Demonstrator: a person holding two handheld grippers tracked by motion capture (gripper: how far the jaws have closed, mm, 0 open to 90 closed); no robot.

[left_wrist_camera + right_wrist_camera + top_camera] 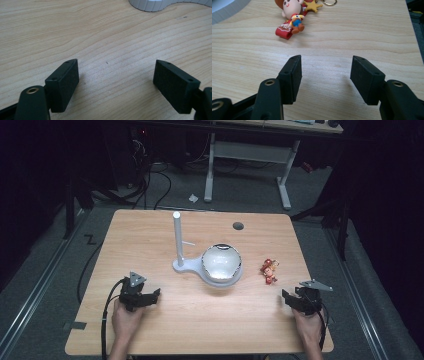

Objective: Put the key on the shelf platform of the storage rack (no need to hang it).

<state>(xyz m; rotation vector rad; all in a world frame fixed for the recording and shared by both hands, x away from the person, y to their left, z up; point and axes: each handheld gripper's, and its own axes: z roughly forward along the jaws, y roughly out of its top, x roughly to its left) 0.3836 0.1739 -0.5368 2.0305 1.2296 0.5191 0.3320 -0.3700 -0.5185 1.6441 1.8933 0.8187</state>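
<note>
Two hand-held grippers rest low over a pale wood-grain counter (150, 230), both with flat black jaws apart and empty. Ahead of the right gripper (325, 72) lies a rubbery cartoon keychain (294, 17). A ribbed white stand base (160, 3) sits beyond the left gripper (116, 80).

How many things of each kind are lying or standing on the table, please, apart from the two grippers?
White stand with upright post: 1
Bowl resting on the stand's base: 1
Cartoon figure keychain: 1
Total: 3
</note>
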